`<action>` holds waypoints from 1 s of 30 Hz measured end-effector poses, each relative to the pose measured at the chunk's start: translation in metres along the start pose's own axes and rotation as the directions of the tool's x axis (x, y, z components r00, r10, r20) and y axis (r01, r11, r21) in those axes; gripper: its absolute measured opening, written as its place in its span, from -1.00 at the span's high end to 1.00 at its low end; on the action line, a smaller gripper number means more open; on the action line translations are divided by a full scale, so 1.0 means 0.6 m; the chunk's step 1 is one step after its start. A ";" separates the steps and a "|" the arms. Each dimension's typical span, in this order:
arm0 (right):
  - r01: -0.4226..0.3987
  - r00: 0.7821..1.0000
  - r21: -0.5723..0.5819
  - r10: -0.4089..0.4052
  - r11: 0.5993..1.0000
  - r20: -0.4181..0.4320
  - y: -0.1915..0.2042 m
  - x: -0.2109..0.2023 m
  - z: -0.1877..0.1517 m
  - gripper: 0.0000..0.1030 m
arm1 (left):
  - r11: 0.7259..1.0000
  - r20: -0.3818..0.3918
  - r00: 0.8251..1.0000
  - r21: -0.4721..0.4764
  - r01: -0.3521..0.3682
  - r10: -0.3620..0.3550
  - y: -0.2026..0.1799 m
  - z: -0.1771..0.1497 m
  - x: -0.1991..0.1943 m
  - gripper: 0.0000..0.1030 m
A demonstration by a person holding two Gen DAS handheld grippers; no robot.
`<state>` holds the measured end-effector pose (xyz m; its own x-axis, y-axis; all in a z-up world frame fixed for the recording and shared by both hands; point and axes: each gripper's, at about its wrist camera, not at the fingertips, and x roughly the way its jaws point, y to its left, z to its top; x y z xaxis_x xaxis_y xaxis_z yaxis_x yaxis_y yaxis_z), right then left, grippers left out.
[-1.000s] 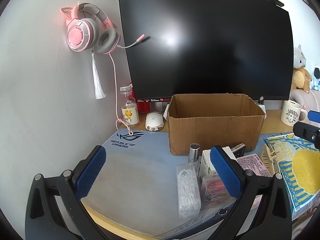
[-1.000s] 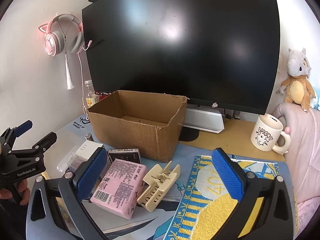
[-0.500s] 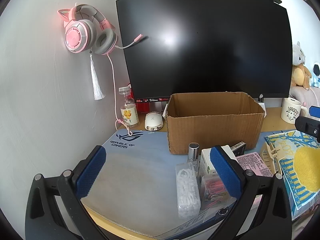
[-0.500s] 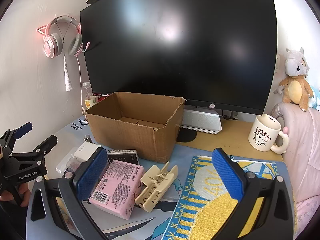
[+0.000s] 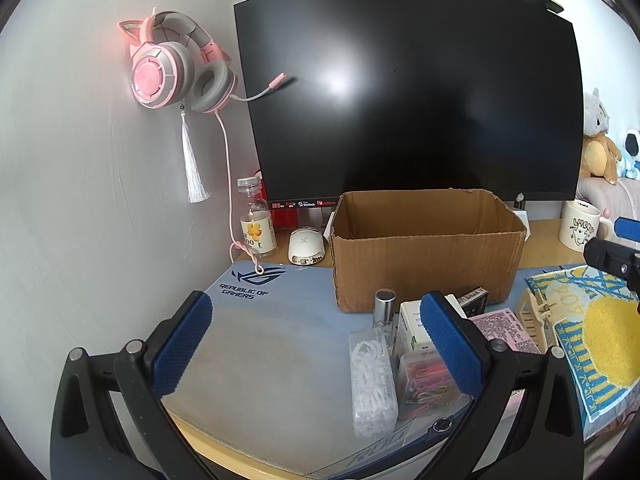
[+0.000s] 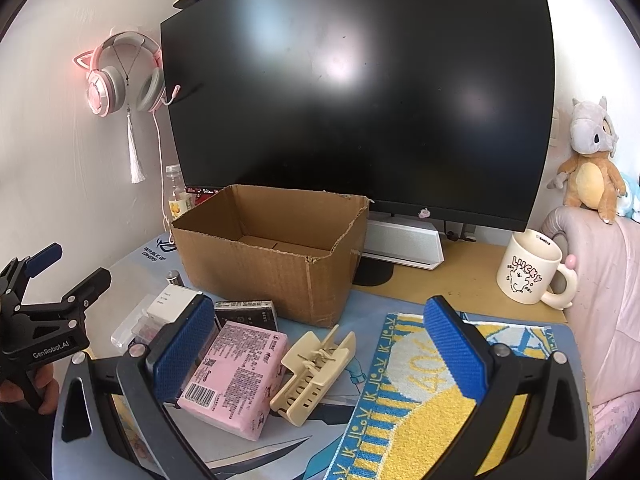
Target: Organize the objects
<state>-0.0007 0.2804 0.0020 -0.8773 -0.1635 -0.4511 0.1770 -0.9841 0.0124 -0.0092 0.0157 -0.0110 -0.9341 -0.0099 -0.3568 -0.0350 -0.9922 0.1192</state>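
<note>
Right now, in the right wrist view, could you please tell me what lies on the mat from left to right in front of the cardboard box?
Pink packet → cream hair clip → yellow and blue towel.

Both tongs are chunky black plastic frames with silver screws at the joints. The fingers (image 5: pixel 182 344) wear textured blue pads, and the left tongs (image 6: pixel 60 280) have "GenRobot.AI" printed in white.

An empty open cardboard box (image 6: pixel 276 256) stands behind a pink packet (image 6: pixel 236 376) and cream hair claw (image 6: pixel 314 372).
</note>
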 end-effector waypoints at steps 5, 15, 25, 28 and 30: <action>0.004 1.000 0.006 -0.004 1.000 -0.002 -0.002 -0.001 0.001 -1.00 | 1.000 -0.003 1.000 0.007 0.006 -0.006 -0.003 0.001 0.000 -1.00; 0.001 1.000 0.003 -0.001 1.000 -0.013 -0.002 0.002 -0.001 -1.00 | 1.000 0.003 1.000 -0.006 0.000 0.000 0.006 0.003 -0.002 -1.00; 0.000 1.000 0.003 0.000 1.000 -0.013 0.000 0.003 -0.001 -1.00 | 1.000 0.017 1.000 -0.016 -0.008 0.008 0.013 0.006 -0.010 -1.00; -0.007 1.000 0.004 0.007 1.000 -0.012 0.001 0.003 -0.002 -1.00 | 1.000 0.017 1.000 -0.023 -0.007 0.008 0.017 0.006 -0.011 -1.00; -0.010 1.000 0.002 0.010 1.000 -0.015 0.002 0.003 -0.002 -1.00 | 1.000 0.014 1.000 -0.028 -0.011 0.011 0.020 0.006 -0.010 -1.00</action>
<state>-0.0017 0.2791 -0.0001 -0.8685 -0.1725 -0.4647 0.1853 -0.9825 0.0185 -0.0054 0.0046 -0.0039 -0.9394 -0.0192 -0.3424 -0.0152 -0.9951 0.0975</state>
